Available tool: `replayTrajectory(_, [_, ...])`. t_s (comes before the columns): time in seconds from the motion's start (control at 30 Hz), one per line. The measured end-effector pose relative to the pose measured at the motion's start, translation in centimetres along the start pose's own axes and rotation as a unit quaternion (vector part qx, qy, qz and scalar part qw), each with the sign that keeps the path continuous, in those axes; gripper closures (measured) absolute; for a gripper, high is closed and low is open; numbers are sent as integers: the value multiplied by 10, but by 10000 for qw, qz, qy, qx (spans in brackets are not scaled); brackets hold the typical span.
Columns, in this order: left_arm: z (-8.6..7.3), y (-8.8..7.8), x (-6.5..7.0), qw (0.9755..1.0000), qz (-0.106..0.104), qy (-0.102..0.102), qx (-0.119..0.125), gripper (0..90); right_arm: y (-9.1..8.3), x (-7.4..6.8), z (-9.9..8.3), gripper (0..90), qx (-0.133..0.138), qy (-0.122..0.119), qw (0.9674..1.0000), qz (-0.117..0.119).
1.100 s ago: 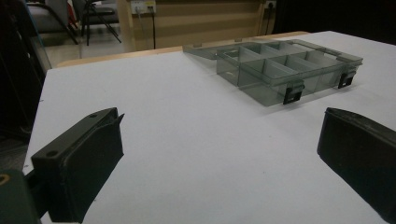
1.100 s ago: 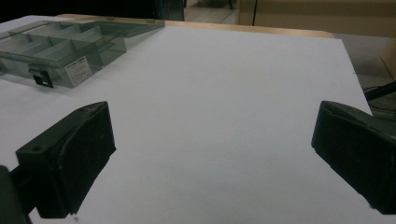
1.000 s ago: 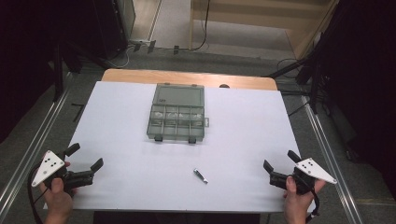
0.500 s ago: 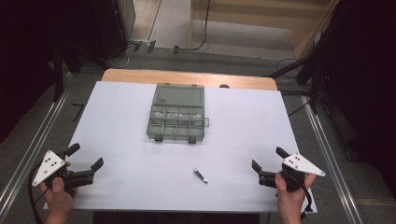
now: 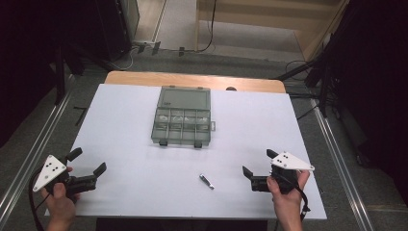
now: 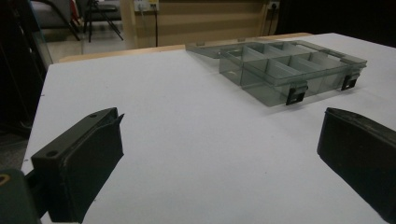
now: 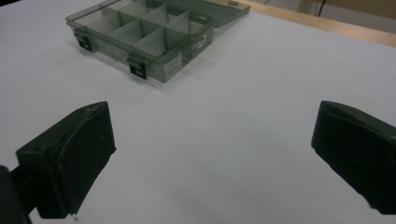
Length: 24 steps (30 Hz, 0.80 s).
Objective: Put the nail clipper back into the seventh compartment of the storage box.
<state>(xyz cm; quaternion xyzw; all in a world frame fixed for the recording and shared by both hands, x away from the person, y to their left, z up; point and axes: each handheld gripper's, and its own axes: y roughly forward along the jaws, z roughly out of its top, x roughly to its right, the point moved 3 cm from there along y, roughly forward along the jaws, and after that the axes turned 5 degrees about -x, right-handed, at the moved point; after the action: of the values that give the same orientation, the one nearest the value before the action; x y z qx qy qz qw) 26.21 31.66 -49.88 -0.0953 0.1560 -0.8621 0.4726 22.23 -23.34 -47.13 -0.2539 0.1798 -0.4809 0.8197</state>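
Tabletop (image 5: 120,125): we see a white sheet over a wooden top; a strip of bare wood shows along the 12 o'clock edge.
Box (image 5: 183,118): a clear grey compartment box sits toward 12 o'clock of the sheet's middle, lid swung open and lying flat on the far side, two dark latches on the near wall. We make out pale contents in the far row of compartments, too small to name.
Small item (image 5: 207,181): a slim metallic piece lies on the sheet at about 6 o'clock from the box, well apart from it; we cannot tell what it is.
Left gripper (image 5: 86,168): at roughly 8 o'clock of the sheet, held in our left hand (image 5: 58,199), jaws spread wide with nothing between them. In the left gripper view the box lies ahead toward 1 o'clock.
Right gripper (image 5: 260,167): at roughly 4 o'clock, in our right hand (image 5: 286,192), jaws wide and empty, near the small item at its 3 o'clock. In the right gripper view the box lies toward 11 o'clock.
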Motion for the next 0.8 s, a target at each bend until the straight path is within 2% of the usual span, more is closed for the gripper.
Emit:
replayTrajectory(0.37, [0, 0, 0, 10000, -18, 1, -2, 0, 12, -20, 12, 1, -245, -265, 9992, 182])
replayTrajectory(0.5, [0, 0, 0, 10000, -16, 6, -10, 0, 21, -29, 19, 1, -410, -405, 9980, 249])
replayTrajectory(0.8, [0, 0, 0, 10000, -19, 12, -10, 0, 32, -40, 26, 1, -600, -572, 9960, 329])
